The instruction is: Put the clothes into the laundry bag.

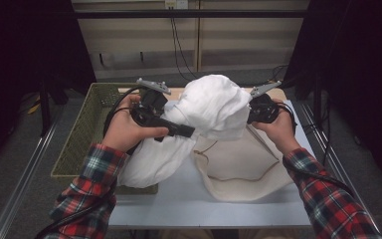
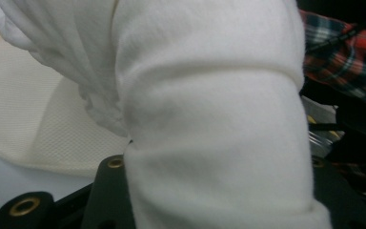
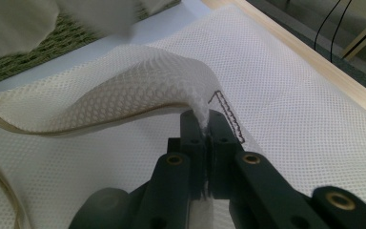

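A bulky white cloth (image 1: 214,102) hangs in the air over the table, and its lower end trails into the basket. My left gripper (image 1: 185,131) is shut on a thick fold of that white cloth (image 2: 209,119), which bulges between the jaws. A cream mesh laundry bag (image 1: 243,172) lies on the table below, its zippered mouth gaping. My right gripper (image 1: 251,115) is at the cloth's right side. In the right gripper view it (image 3: 205,121) is shut on the bag's raised mesh edge (image 3: 138,78), lifting it off the table.
A green woven basket (image 1: 87,129) stands at the table's left side. The white tabletop (image 1: 179,204) has a wooden strip (image 3: 314,62) along its far edge. Both plaid sleeves (image 1: 323,194) come in from the bottom. Cables hang at the back wall.
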{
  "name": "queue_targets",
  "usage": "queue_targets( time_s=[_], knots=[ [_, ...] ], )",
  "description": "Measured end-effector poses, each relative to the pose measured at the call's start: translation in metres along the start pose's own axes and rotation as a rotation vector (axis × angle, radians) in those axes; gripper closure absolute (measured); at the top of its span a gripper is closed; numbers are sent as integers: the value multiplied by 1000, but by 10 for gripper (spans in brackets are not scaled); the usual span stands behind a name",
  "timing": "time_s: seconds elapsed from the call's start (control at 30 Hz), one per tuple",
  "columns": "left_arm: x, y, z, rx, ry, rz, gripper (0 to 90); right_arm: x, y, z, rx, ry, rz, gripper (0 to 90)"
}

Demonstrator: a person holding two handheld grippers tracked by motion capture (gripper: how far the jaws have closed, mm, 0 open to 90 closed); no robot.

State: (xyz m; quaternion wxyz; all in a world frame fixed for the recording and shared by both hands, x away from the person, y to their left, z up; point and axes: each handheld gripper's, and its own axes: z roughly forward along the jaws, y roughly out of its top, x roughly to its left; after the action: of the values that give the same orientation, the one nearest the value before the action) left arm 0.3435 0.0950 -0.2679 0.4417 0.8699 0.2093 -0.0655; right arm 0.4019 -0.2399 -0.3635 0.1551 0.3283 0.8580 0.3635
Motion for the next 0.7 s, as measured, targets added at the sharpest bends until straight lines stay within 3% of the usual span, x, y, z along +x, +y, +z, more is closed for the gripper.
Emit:
queue_targets(
  time_s=[0.07, 0.2, 0.37, 0.57, 0.7],
  knots=[
    [-4, -1, 5, 0, -37, 17, 534, -2, 0, 0, -3, -2, 0, 881],
    [-8, 0, 14, 48, -98, 76, 534, -3, 2, 0, -7, 2, 6, 882],
    [-12, -5, 31, 95, -153, 89, 531, -2, 7, 0, -10, 5, 1, 881],
    [-13, -8, 48, 160, -174, 106, 530, -1, 11, -2, -23, 7, 1, 881],
    [-13, -10, 59, 194, -171, 88, 529, 0, 12, -5, -28, 2, 6, 881]
  ],
)
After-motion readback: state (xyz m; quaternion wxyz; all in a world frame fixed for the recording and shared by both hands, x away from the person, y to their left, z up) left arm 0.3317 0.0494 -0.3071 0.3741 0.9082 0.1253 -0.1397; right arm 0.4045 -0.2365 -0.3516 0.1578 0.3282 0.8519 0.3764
